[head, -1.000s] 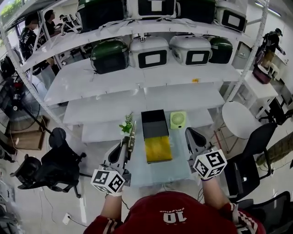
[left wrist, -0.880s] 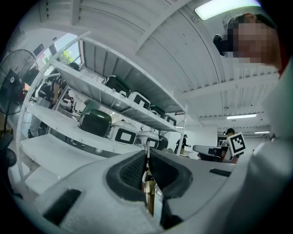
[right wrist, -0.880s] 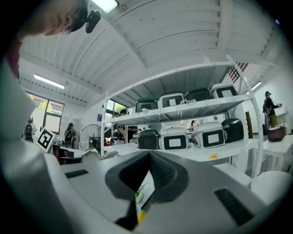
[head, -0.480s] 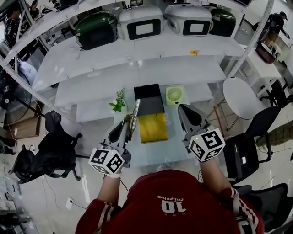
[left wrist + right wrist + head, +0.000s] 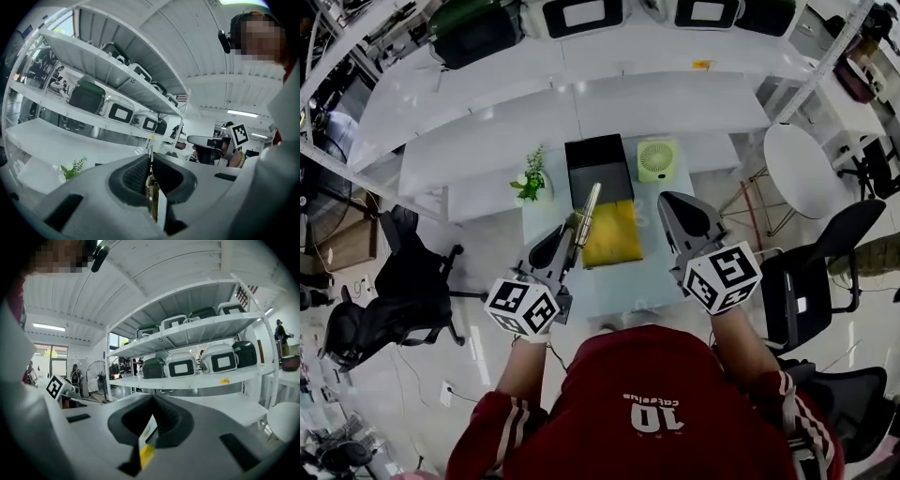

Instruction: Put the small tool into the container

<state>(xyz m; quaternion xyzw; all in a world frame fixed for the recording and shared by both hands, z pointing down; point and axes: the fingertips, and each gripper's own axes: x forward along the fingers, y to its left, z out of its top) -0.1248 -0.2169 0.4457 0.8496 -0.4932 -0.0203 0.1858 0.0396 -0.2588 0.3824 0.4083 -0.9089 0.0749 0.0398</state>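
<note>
In the head view my left gripper [image 5: 565, 236] is shut on the small tool [image 5: 585, 210], a slim metal rod that points up and forward. Its tip hangs over the left edge of the container [image 5: 600, 171], a black box with a yellow part [image 5: 614, 234] in front. The left gripper view shows the tool [image 5: 152, 202] pinched between the pads of the left gripper [image 5: 151, 158]. My right gripper [image 5: 675, 204] hovers to the right of the yellow part, shut with nothing in it. In its own view the right gripper [image 5: 151, 403] has its jaws together.
A small green fan [image 5: 656, 159] stands to the right of the black box and a little plant [image 5: 530, 178] to its left, all on a small pale table [image 5: 637, 281]. White shelves [image 5: 572, 112] lie behind. Black office chairs [image 5: 403, 300] stand on both sides.
The left gripper has carried the tool to the right, from beside the container to over its left edge. The right gripper has shifted slightly forward. The head view has tilted down.
</note>
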